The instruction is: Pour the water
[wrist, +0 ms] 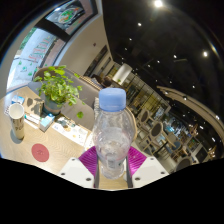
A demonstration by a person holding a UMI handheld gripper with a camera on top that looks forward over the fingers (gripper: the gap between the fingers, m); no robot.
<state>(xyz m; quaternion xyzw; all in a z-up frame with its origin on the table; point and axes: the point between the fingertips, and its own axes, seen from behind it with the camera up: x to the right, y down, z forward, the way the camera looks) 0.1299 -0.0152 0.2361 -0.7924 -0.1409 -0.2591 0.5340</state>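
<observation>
— Café-like room, chairs behind; pale worktop (60,148) with a potted plant (58,88) toward its far edge. Where's the water?

— In the capped bottle (112,135), clamped between the tool's (113,168) pads.

— Poured yet?

— Seemingly not: cap on, and the steel cup (16,118) stands well apart.

Big dim room w/ dark ceiling (165,40) & spot lights (157,4), pale table (55,145) w/ potted plant (58,88) & red coaster (39,152), chairs (158,130) behind, posters (35,50) on wall.
</observation>
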